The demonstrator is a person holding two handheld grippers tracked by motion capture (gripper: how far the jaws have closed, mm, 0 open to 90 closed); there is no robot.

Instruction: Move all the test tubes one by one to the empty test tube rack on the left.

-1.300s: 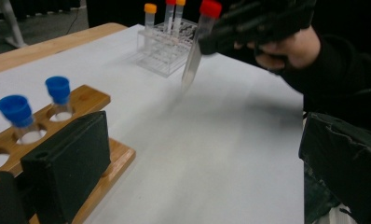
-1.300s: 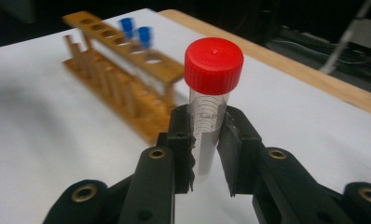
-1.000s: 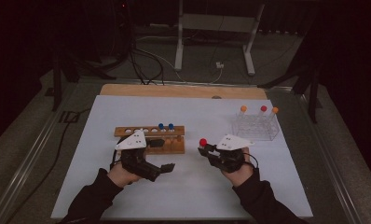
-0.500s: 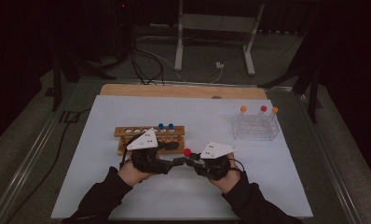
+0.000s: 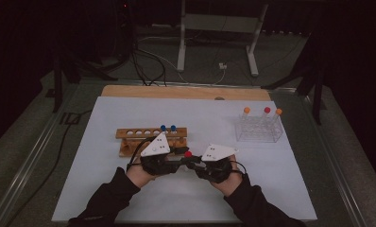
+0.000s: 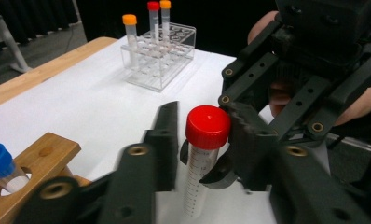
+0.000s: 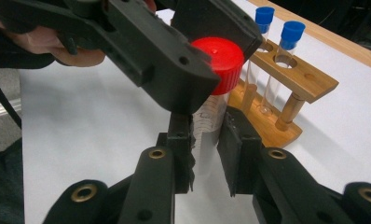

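Clear plastic tube with a red screw cap (image 6: 204,154) and printed graduation marks stands upright between the two grippers, near-centre of the white table sheet (image 5: 106,189), just right of the wooden tube rack (image 5: 129,135). Right gripper (image 7: 207,154) is clamped on the tube body below the cap; left gripper (image 6: 200,140) has its jaws either side of the upper tube just under the cap, contact looks made on one jaw, full closure cannot be told. Wooden rack holds two blue-capped tubes (image 5: 167,128) near its right end, left holes vacant. Clear acrylic rack (image 5: 258,130) with two orange-capped tubes and one red-capped tube sits far right, well apart. Open sheet lies near, left and right of the hands; wooden table edge (image 5: 186,92) far. Versus a second ago: grippers were apart, the tube in the right one alone; now both meet at centre.
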